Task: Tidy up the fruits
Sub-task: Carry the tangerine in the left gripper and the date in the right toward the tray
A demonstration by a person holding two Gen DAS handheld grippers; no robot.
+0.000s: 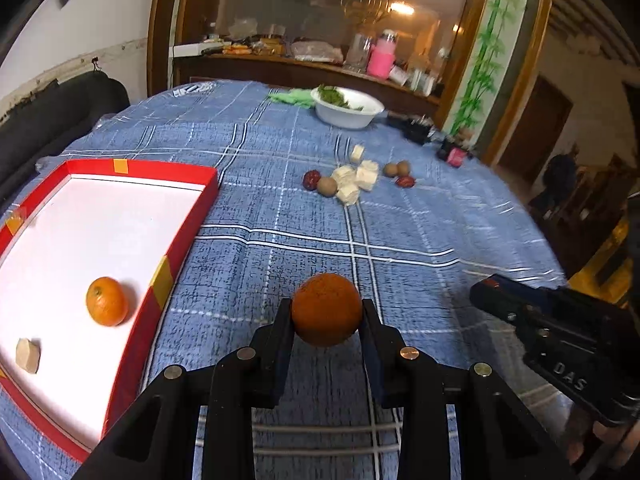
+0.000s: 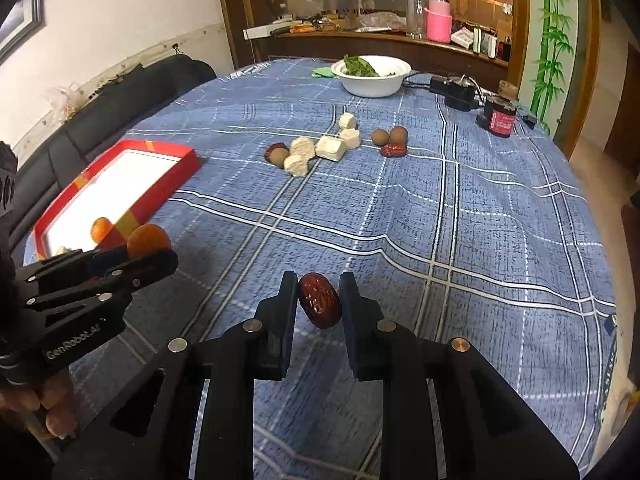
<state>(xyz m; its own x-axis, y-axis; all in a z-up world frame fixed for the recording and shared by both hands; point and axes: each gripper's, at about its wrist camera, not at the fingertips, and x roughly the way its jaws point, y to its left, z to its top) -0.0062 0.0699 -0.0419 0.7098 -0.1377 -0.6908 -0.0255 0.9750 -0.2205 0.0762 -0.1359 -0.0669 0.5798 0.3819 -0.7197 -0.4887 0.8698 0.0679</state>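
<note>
Right gripper (image 2: 319, 300) clamps 1 red date (image 2: 319, 300); left gripper (image 1: 326, 312) clamps 1 orange (image 1: 326, 309). Red tray (image 1: 188, 236), partly cut off, holds 1 second orange (image 1: 106, 301).

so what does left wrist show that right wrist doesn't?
Left wrist only: the pale cube in the red tray's near corner, clear and whole, and the tray floor in full.

Right wrist only: the red date gripped in the right gripper, and the hand holding the left gripper.

Both: red tray, loose orange inside it, held orange in the left gripper, white bowl.
</note>
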